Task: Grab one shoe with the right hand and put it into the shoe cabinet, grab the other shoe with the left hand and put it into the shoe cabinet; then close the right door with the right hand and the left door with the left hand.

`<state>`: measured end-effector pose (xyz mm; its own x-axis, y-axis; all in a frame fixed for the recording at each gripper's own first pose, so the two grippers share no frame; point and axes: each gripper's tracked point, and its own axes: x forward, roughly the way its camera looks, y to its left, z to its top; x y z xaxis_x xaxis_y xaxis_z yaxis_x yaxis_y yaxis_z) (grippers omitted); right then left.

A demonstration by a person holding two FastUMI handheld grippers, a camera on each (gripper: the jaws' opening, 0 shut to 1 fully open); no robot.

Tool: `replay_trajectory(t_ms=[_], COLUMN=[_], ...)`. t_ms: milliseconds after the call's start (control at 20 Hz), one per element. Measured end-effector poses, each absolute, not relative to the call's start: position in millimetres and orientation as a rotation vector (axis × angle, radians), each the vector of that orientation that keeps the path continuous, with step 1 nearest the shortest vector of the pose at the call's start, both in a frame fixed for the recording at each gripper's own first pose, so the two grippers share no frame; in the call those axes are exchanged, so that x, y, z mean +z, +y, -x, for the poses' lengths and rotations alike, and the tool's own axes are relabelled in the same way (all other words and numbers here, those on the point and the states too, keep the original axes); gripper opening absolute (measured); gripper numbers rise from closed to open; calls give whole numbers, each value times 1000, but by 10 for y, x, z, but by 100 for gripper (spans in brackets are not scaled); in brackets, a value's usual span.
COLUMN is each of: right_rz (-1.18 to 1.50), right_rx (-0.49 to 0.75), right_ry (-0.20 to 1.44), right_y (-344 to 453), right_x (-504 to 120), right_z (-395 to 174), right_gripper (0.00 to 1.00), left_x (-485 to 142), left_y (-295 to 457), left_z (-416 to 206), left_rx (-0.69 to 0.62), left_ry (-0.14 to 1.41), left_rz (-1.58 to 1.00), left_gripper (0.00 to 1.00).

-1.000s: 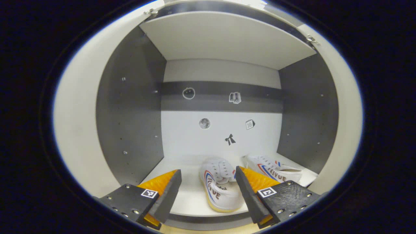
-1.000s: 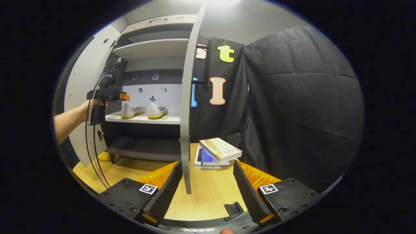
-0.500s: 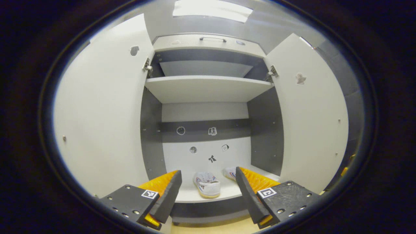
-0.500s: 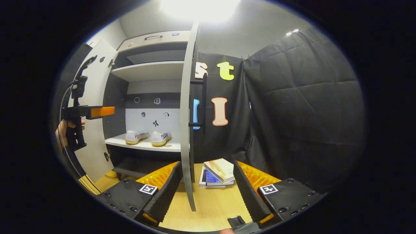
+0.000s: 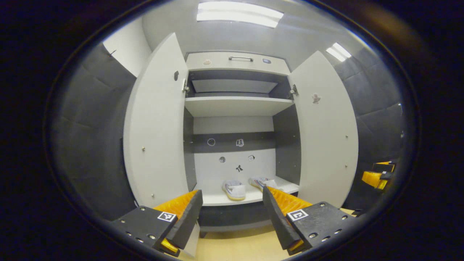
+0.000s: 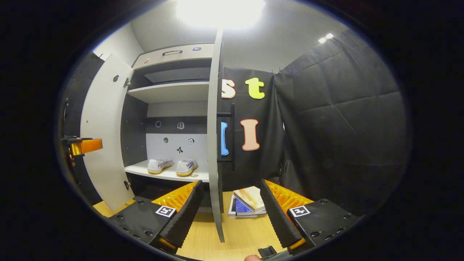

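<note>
Facing shoe cabinet (image 5: 239, 59), both doors open

Right shoe (image 5: 261, 182) partly hidden behind the left gripper's finger (image 5: 274, 210). Stacked books (image 6: 248, 201) partly masked by the right door (image 6: 214, 145). Back-panel stickers (image 5: 239, 168) too small to identify.
</note>
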<state>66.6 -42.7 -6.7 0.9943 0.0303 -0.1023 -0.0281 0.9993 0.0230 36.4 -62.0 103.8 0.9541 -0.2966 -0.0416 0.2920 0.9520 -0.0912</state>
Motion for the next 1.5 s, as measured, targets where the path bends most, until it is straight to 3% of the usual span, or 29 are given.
replay_trajectory(t_ms=[450,900,1500], right_rz=[-17,-95,-79], right_rx=[27,-150,-167], right_ry=[87,77,118], right_y=[-483,-1153,-1021], right_x=[122,342,227], right_z=[-728,-1142,-1613], right_gripper=[98,97,97], left_x=[964,770,604], left_y=[70,200,790], left_z=[-58,90,378], left_rx=[-184,-170,-58], left_ry=[84,121,153], left_rz=[118,131,132], left_gripper=[95,95,95])
